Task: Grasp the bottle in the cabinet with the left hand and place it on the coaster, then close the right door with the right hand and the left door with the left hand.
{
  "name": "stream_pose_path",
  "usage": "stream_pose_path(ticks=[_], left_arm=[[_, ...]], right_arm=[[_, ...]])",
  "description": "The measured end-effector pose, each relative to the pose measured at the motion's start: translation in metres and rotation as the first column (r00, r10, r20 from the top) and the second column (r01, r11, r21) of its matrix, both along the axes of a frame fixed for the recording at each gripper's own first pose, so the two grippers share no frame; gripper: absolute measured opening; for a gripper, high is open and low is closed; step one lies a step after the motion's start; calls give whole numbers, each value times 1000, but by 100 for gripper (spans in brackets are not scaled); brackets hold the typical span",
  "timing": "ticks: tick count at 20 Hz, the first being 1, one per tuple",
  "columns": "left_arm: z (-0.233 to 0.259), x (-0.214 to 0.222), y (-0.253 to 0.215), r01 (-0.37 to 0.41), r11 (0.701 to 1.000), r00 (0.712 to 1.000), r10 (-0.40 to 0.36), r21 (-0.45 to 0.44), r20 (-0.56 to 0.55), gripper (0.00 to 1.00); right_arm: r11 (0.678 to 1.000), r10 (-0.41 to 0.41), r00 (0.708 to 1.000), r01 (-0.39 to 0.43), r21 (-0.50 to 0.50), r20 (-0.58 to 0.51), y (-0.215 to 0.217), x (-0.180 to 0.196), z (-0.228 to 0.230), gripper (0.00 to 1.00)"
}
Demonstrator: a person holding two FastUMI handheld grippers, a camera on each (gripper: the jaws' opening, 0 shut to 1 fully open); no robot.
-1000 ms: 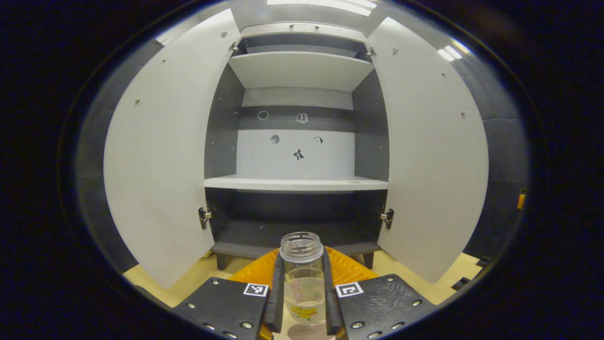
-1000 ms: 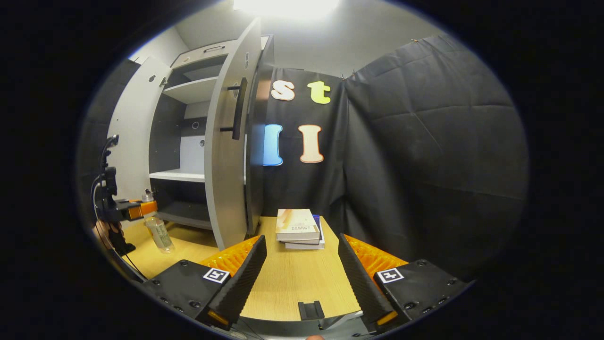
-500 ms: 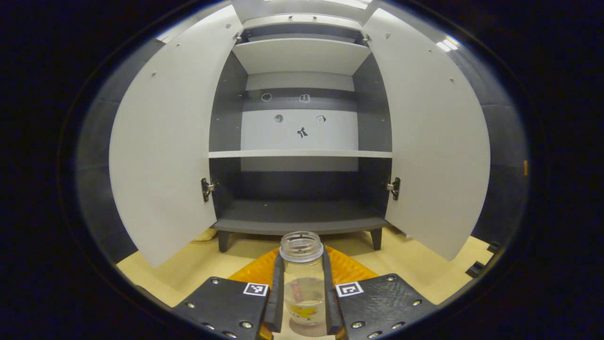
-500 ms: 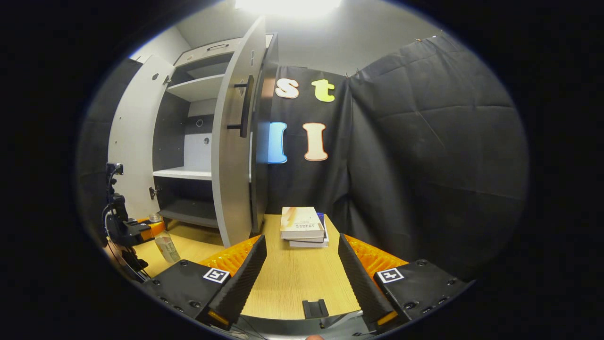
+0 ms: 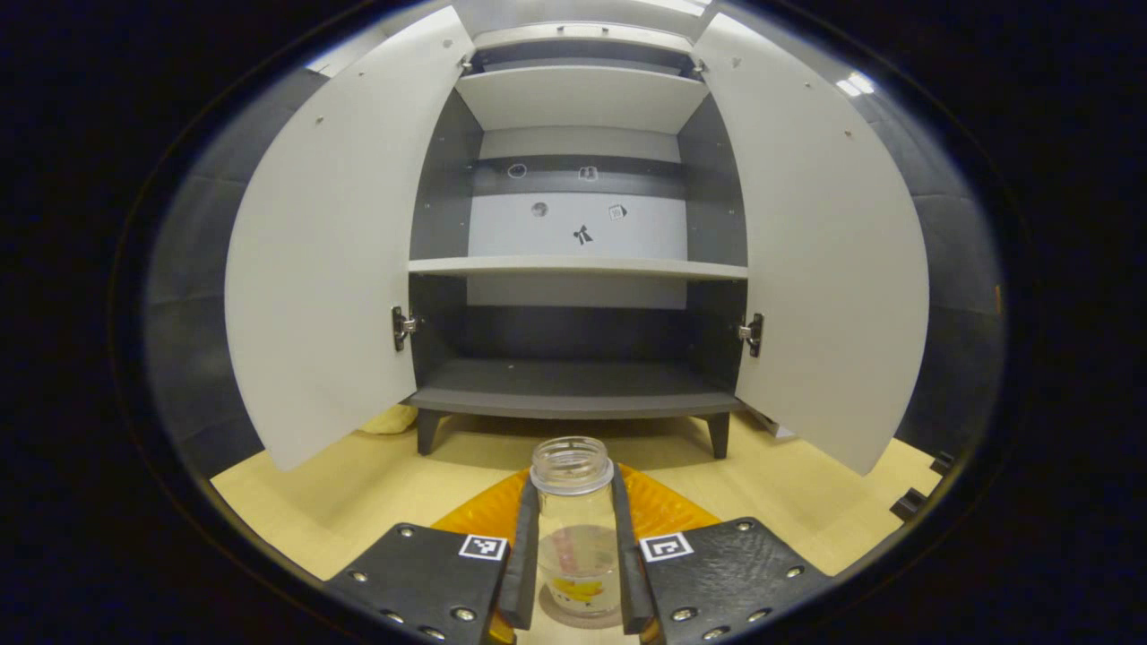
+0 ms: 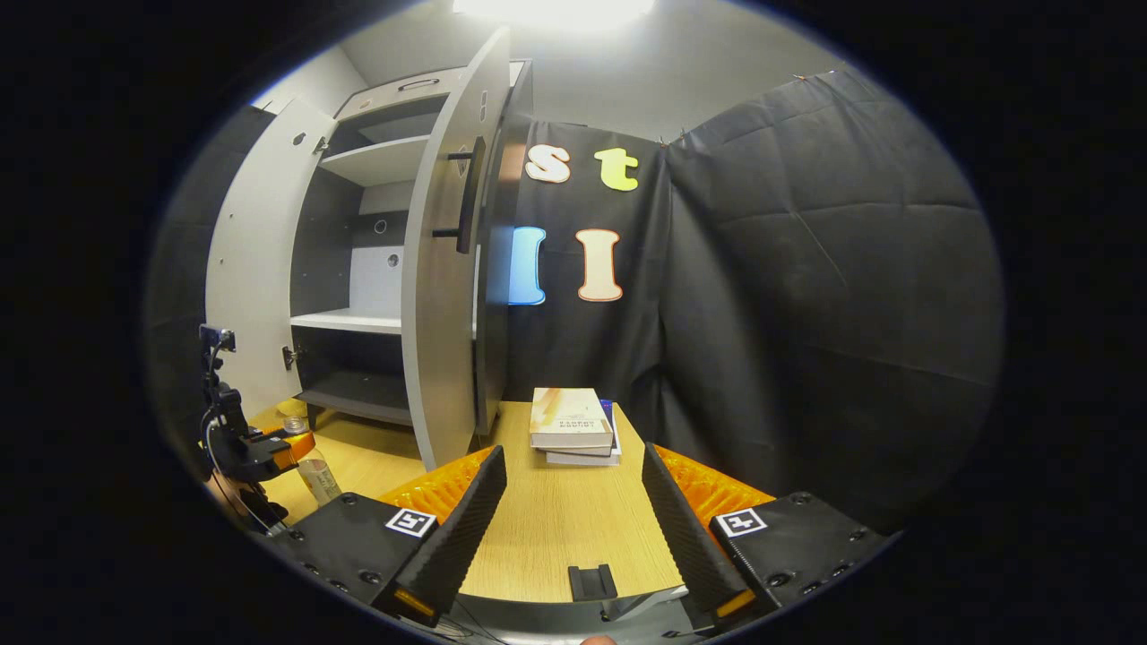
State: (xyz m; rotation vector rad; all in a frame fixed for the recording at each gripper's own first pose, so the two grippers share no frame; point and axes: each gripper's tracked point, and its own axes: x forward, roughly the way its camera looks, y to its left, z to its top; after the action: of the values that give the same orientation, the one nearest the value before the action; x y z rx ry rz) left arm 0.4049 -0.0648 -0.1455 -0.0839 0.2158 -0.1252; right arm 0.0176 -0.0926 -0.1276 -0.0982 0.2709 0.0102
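Note:
A clear, uncapped bottle (image 5: 573,528) with a little liquid stands upright between my left gripper's (image 5: 573,573) fingers, which press on both its sides. Under its base shows the edge of a round pale coaster (image 5: 587,619); I cannot tell whether they touch. The grey cabinet (image 5: 573,394) stands ahead with its left door (image 5: 314,251) and right door (image 5: 824,251) wide open. In the right gripper view, my right gripper (image 6: 573,528) is open over the wooden table (image 6: 556,528), beside the right door (image 6: 439,340) and its black handle (image 6: 466,193). The left gripper (image 6: 260,448) with the bottle (image 6: 318,479) sits low at the left.
Two stacked books (image 6: 573,425) lie on the table just beyond my right gripper, against the black cloth wall. The cabinet shelves (image 5: 573,266) are bare. A small yellow thing (image 5: 387,419) lies by the cabinet's left foot.
My left gripper has come down toward the table with the bottle, away from the cabinet shelf. The right gripper has hardly moved.

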Motion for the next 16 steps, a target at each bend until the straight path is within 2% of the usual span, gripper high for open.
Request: stream_pose_path(ticks=[4,7,8,9,10,16], left_arm=[[0,-8,0,-6,1000,1000,6,3,9,44],[0,-12,-4,-2,1000,1000,2,-1,-8,46],[1,-14,-4,-2,1000,1000,2,3,-11,70],[5,-15,-3,-5,1000,1000,5,10,-8,77],[9,-16,-4,-6,1000,1000,6,17,-7,80],[69,-33,-3,-16,1000,999,16,4,31,81]], right_arm=[[1000,10,1000,-10,6,-1,3,0,0,98],[1000,19,1000,-19,4,17,5,2,7,95],[1000,22,999,-22,6,23,7,3,10,98],[1000,25,999,-26,12,28,8,3,12,96],[999,25,999,-26,19,32,8,5,15,97],[995,56,996,-62,84,71,17,15,42,96]])
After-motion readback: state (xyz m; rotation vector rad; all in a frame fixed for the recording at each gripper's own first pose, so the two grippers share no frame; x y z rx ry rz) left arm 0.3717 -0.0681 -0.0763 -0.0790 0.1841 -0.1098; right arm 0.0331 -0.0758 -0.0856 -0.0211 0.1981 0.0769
